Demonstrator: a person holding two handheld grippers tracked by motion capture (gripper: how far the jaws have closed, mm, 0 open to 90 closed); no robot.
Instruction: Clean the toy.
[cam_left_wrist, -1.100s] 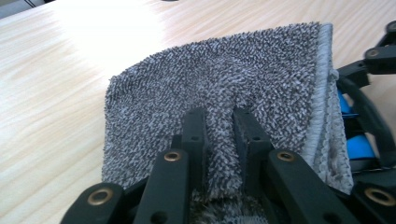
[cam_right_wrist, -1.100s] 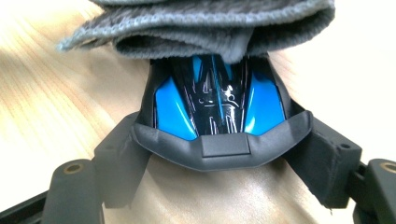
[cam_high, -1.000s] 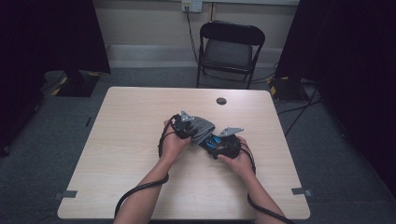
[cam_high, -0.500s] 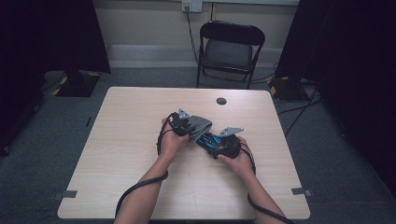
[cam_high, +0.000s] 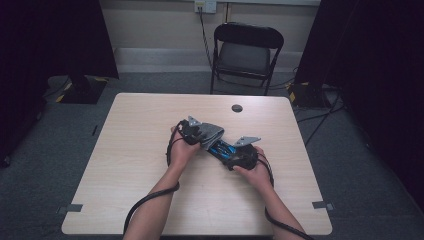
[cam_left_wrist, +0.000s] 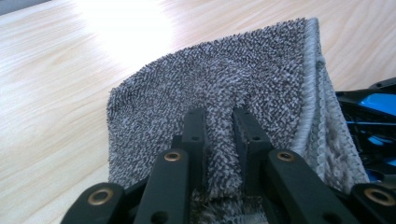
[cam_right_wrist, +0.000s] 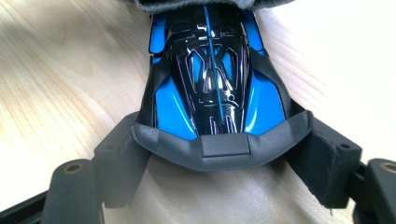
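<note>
High view: at mid-tabletop, your left claw is pinched tight on a fold of the grey towel, draped over the nose of the blue toy car. Your right claw holds the car's tail across wide jaws. Wiping looks underway; most bodywork is uncovered

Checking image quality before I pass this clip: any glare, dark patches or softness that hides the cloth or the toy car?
High view: room edges are dim, table evenly lit, grey cloth and blue toy car small but readable. Left gripper view: a blown-out white patch on the wood, cloth pile sharp. Right gripper view: glare washes out the tabletop at right, reflections streak the car's glossy shell, near fingers slightly soft.
</note>
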